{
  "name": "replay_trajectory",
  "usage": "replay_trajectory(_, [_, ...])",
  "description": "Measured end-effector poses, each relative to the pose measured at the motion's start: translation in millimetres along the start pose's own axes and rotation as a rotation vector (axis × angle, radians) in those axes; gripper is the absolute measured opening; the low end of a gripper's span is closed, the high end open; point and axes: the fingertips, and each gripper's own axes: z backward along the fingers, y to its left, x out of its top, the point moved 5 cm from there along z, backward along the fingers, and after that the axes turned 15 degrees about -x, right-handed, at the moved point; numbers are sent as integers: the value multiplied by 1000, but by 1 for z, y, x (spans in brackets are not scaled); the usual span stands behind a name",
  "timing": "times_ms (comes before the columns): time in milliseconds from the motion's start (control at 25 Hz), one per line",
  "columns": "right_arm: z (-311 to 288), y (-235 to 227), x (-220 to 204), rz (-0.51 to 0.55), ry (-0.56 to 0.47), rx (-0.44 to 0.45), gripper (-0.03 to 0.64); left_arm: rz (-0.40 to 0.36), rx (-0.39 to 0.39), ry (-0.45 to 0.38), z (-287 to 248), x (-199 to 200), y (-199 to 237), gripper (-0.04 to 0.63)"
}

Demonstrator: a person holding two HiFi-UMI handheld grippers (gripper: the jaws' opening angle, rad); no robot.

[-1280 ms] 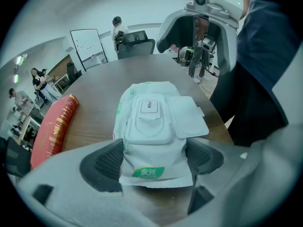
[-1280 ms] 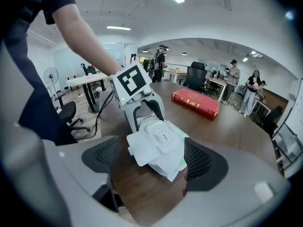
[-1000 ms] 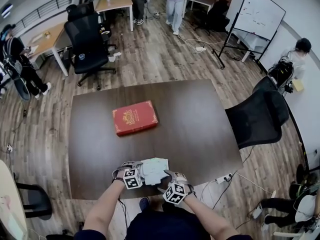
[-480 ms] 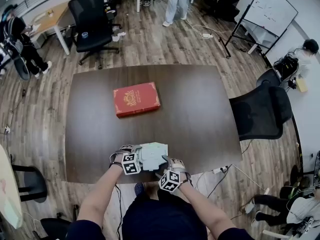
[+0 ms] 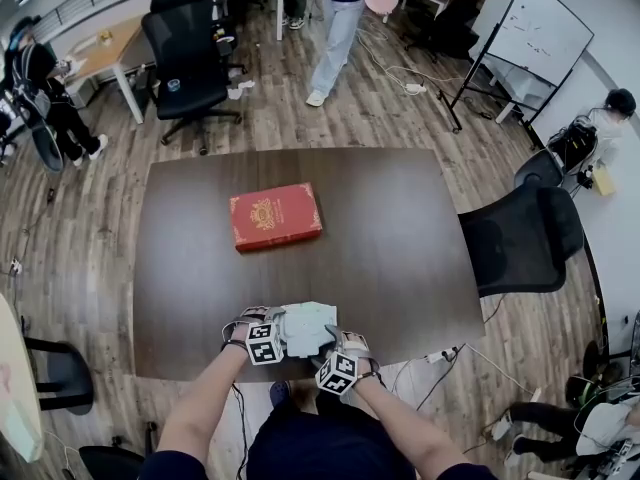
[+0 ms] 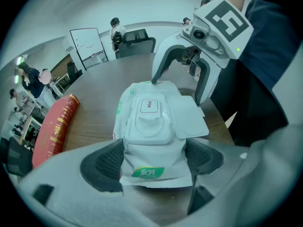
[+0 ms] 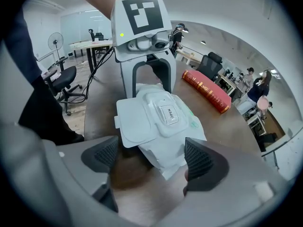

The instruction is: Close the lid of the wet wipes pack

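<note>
Though well beyond wipes pack (image 5: 308, 328), red book (image 5: 275, 216).

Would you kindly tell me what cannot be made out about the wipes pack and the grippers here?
- Head view: the wet wipes pack is small, the marker cubes cover its near edge, and its lid cannot be read.
- Left gripper view: whether the right gripper touches the pack's far end is unclear; its tip blends into the wrapper.
- Right gripper view: the pack hides the left gripper's fingertips.
- Head view: the book's cover print is too small.
</note>
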Motion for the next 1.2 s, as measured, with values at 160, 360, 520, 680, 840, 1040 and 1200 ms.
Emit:
replay_trajectory(160, [0,-3,1,-12,6,-11,439,-1,2,2,1,0,-1,405])
replay_trajectory(360, [1,-4,0,-37,10,-23,439,-3,1,4,0,1,-1,403])
replay_trajectory(520, [7,-9,2,-60,-6,-30,440,-2,0,4,0,0,0,403])
replay_trajectory(680, [13,-13,2,-116,-8,-35,456,-1,-3,1,2,1,-1,403])
replay_trajectory(840, [18,-17,5,-130,-19,-48,455,-3,-4,-2,2,1,-1,403])
replay_trajectory(1040, [27,-32,10,-183,-47,-78,454,-3,-3,0,1,1,-1,403])
replay_trajectory(1200, [29,-48,13,-249,-55,-100,453,-3,-3,-1,2,1,-1,403])
